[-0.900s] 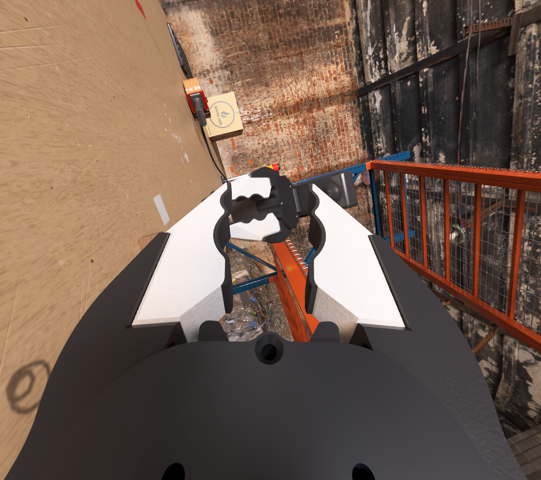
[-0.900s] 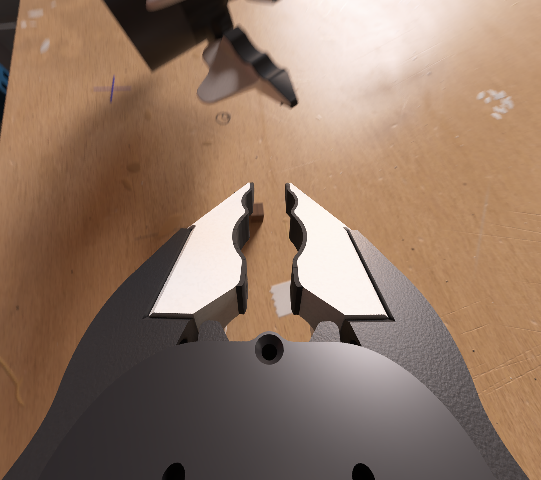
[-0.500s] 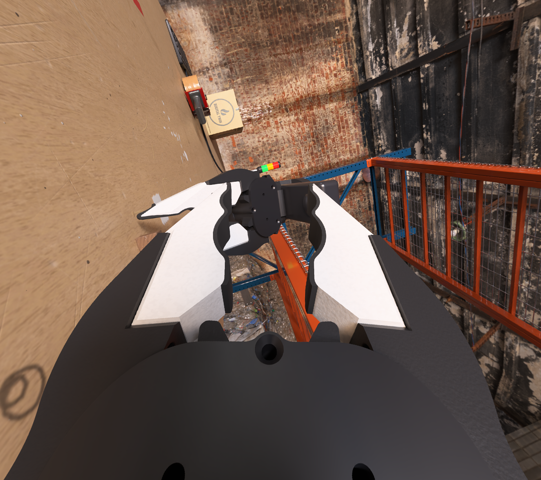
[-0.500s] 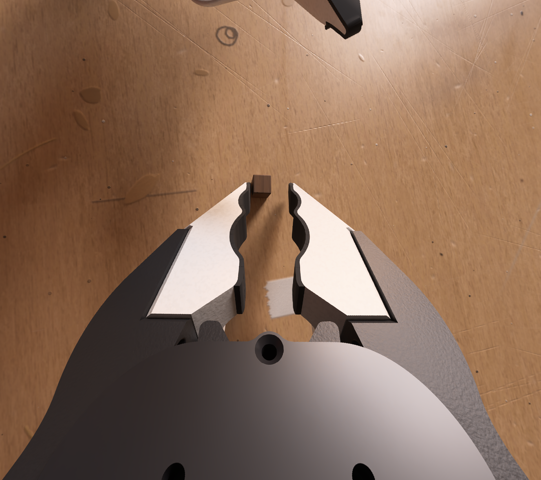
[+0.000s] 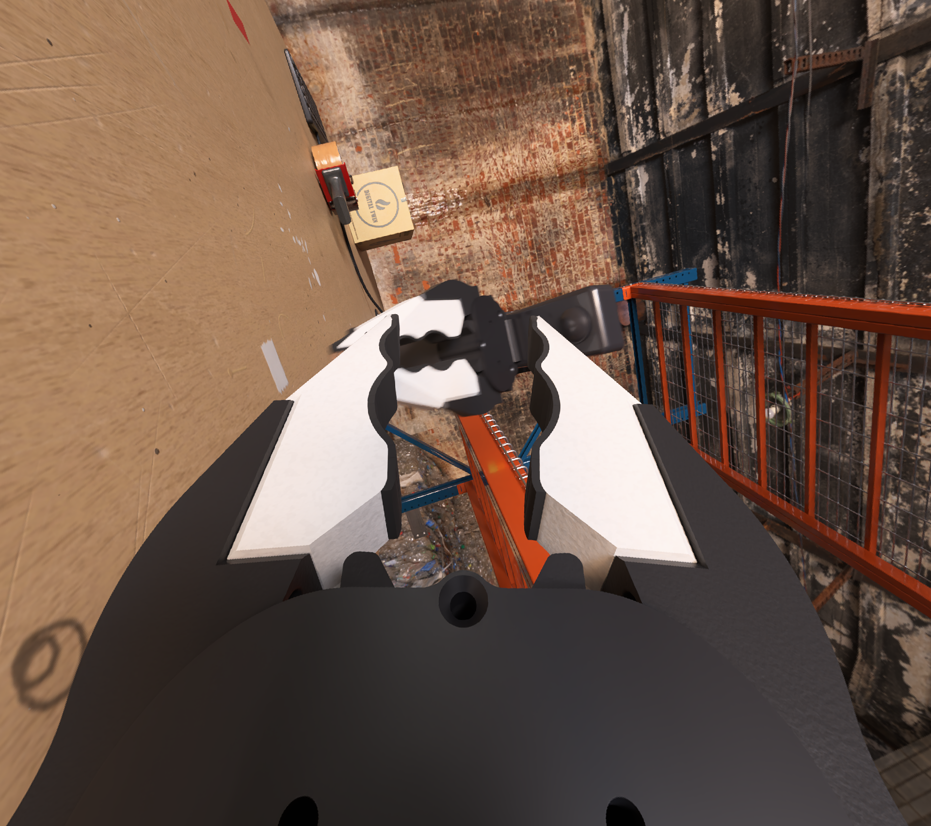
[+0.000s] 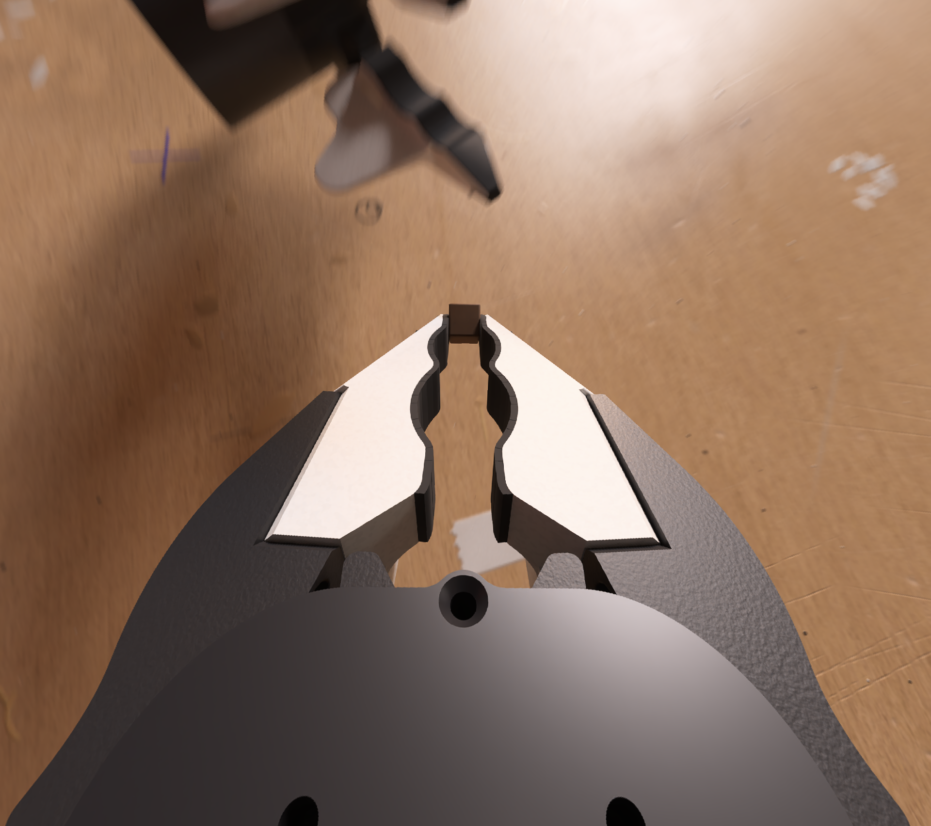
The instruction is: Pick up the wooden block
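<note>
Wooden block (image 6: 464,322): small dark-brown cube, centre frame in the right wrist view, pinched at the very tips of the right claw (image 6: 464,327). Both fingertips touch its side faces, so that claw is closed on it, narrow gap, tip grip only. No long axis to speak of; it's roughly cubic. The tabletop (image 6: 705,348) behind it is motion-blurred, and I can't tell for certain whether the block is clear of the surface or resting on it.

Key relation: block sits dead ahead on the claw's centreline, at the outermost contact point. My read: lift straight, no twist, since the margin on that grip looks thin.

Left claw (image 5: 462,338): fingers spread wide, nothing between them. It shows blurred in the upper left of the right wrist view, beyond the block, well apart from it. Right is the nearer one by far.

Hidden: block's underside and far face. Left wrist view doesn't show the block at all; only the right claw's body in mid frame, blurred.
</note>
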Robot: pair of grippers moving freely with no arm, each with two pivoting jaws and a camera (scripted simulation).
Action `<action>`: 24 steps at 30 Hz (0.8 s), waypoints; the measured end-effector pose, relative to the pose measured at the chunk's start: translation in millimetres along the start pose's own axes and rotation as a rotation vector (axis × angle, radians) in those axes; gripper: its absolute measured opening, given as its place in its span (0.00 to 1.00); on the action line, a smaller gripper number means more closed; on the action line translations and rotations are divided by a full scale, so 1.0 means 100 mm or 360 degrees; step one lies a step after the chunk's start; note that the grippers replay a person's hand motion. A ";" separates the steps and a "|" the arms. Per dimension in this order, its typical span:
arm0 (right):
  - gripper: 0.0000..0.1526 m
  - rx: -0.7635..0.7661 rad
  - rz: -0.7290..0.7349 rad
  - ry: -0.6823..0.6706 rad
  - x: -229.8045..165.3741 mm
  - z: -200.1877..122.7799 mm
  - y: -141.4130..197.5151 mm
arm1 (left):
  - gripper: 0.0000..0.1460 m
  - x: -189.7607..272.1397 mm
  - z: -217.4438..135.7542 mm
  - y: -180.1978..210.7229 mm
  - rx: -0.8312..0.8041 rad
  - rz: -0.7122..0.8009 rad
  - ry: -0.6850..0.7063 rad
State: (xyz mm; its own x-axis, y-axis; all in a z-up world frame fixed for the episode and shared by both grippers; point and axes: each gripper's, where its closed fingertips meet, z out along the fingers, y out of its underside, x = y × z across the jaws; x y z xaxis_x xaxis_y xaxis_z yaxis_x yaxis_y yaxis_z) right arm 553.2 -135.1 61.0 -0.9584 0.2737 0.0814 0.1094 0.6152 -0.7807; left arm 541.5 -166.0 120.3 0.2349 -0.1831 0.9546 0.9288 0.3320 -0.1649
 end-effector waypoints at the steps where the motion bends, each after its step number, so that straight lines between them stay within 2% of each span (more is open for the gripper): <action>1: 0.07 0.0085 0.0037 0.0037 0.05 -0.06 -0.13 | 0.35 0.00 0.00 0.00 0.0004 0.0000 -0.0001; 4: 0.07 0.0215 0.0087 0.0130 0.14 -0.16 -0.40 | 0.34 -0.01 0.01 0.00 0.0002 -0.0004 -0.0002; 8: 0.07 0.0228 0.0106 0.0188 0.16 -0.13 -0.55 | 0.34 -0.02 0.03 0.01 -0.0007 -0.0002 -0.0012; 24: 0.07 0.0102 0.0143 0.0236 0.13 0.04 -0.53 | 0.35 -0.05 0.03 0.03 -0.0014 0.0019 -0.0064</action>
State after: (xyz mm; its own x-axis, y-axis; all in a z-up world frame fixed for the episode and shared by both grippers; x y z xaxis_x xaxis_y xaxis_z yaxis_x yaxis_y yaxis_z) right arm 534.1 -166.8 100.8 -0.8956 0.4342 0.0963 0.1713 0.5365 -0.8264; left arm 541.6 -161.0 115.8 0.2342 -0.1418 0.9618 0.9285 0.3257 -0.1781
